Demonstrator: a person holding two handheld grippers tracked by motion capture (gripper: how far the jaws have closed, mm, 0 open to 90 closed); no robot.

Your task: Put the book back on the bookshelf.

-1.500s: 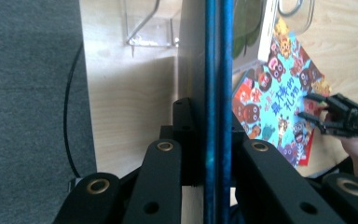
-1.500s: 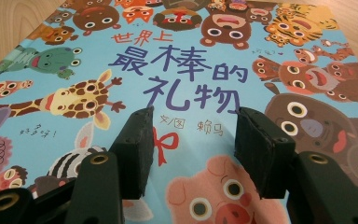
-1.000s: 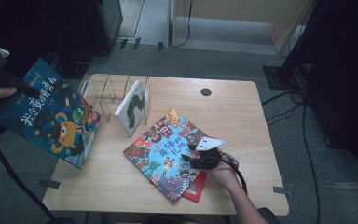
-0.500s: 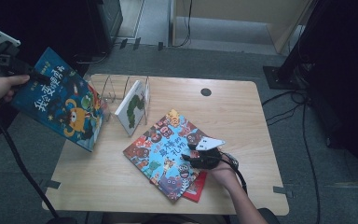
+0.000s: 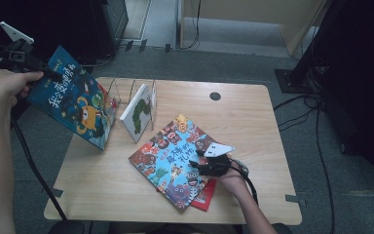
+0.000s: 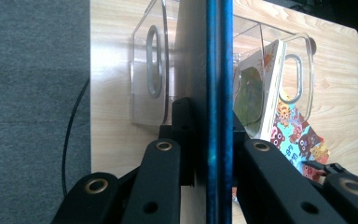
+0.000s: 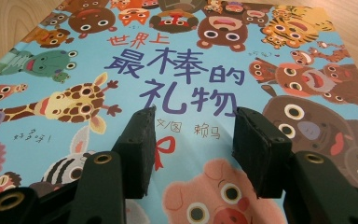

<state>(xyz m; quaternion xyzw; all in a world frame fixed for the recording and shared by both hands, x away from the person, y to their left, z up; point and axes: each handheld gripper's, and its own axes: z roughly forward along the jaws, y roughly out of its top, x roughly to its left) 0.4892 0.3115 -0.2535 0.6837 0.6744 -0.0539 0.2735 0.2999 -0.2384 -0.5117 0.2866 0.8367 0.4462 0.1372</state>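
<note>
over at the far left, the left gripper is clamped on the top corner of a dark blue picture book, holding it tilted in the air above the counter's left edge. seen along that gripper in the left gripper view, the book stands edge-on between the two jaws, which press on both its faces. just right of it, a clear divider rack stands on the counter with a white book leaning in it. further right, a light blue animal book lies flat on top of a red book. the right gripper rests over its right edge; in the right gripper view its jaws stand apart just above the cover, nothing between them.
</note>
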